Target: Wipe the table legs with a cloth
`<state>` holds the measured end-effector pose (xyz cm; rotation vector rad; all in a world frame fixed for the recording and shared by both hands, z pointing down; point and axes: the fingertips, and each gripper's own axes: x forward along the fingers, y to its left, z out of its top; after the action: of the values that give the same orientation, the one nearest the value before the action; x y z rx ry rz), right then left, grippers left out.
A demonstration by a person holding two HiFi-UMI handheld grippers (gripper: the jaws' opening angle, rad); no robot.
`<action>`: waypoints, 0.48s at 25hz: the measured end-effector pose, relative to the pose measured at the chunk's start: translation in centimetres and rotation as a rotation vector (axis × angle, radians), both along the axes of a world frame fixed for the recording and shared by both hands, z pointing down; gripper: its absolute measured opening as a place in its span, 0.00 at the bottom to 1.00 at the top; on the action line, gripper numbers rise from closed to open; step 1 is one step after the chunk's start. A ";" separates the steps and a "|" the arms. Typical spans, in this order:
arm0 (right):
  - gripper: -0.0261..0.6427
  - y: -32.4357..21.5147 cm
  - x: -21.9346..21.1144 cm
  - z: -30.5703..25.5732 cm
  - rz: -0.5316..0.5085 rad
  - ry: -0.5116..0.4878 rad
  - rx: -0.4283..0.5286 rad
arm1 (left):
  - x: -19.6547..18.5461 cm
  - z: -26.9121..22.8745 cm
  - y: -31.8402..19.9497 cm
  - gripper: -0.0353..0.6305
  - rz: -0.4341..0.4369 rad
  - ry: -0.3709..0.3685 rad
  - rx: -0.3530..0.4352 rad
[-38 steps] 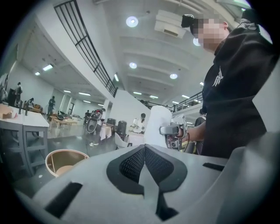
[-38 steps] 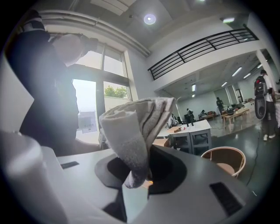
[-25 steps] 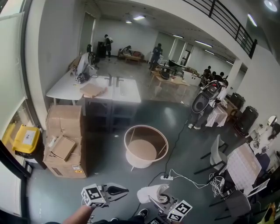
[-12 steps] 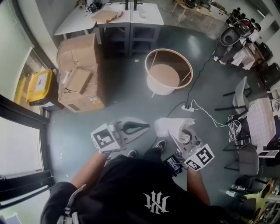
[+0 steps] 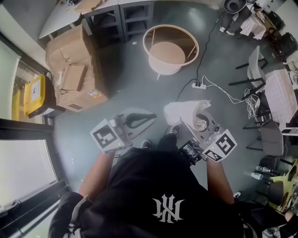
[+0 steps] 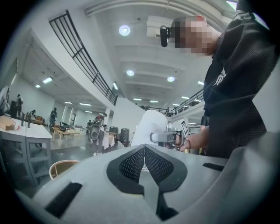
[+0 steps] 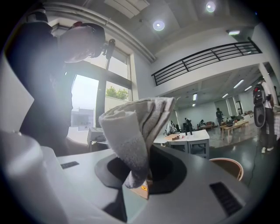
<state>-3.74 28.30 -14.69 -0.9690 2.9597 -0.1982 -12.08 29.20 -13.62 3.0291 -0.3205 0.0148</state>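
Observation:
A round wooden table [image 5: 145, 46] with white legs stands on the grey floor ahead of the person; it also shows low in the left gripper view [image 6: 61, 168] and the right gripper view [image 7: 227, 166]. My right gripper [image 5: 198, 118] is shut on a bunched white cloth [image 5: 184, 111] that sticks up from its jaws [image 7: 135, 131]. My left gripper [image 5: 151, 116] is held level beside it, jaws shut with nothing between them [image 6: 144, 148]. From the left gripper view the cloth [image 6: 148, 127] and the right gripper [image 6: 168, 137] show just ahead. Both grippers are well short of the table.
Stacked cardboard boxes [image 5: 74, 69] and a yellow crate [image 5: 35, 93] stand at the left by a window. A power strip [image 5: 198, 85] with cables lies right of the table. White desks [image 5: 116, 7] are behind it; chairs [image 5: 258, 60] and another table stand at the right.
The head view has tilted down: the person's body now fills the bottom and the round table sits higher in the picture. Both grippers stay side by side, the cloth still held.

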 end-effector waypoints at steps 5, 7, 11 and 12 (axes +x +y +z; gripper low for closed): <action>0.16 -0.3 0.0 0.1 -0.010 -0.002 -0.005 | -0.1 0.1 0.1 0.06 0.002 0.018 0.003; 0.16 -0.2 -0.6 0.0 -0.016 -0.005 -0.002 | -0.7 0.3 0.3 0.06 -0.002 0.024 -0.003; 0.16 0.0 -1.3 0.1 -0.026 0.002 0.000 | -1.3 0.8 0.4 0.06 -0.007 0.015 -0.008; 0.16 0.0 -1.3 0.2 -0.024 0.004 -0.001 | -1.4 0.9 0.4 0.06 -0.007 0.010 -0.012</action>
<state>-5.09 28.25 -14.49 -0.9354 2.9764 -0.1981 -13.45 29.65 -12.74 3.0155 -0.3294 0.0017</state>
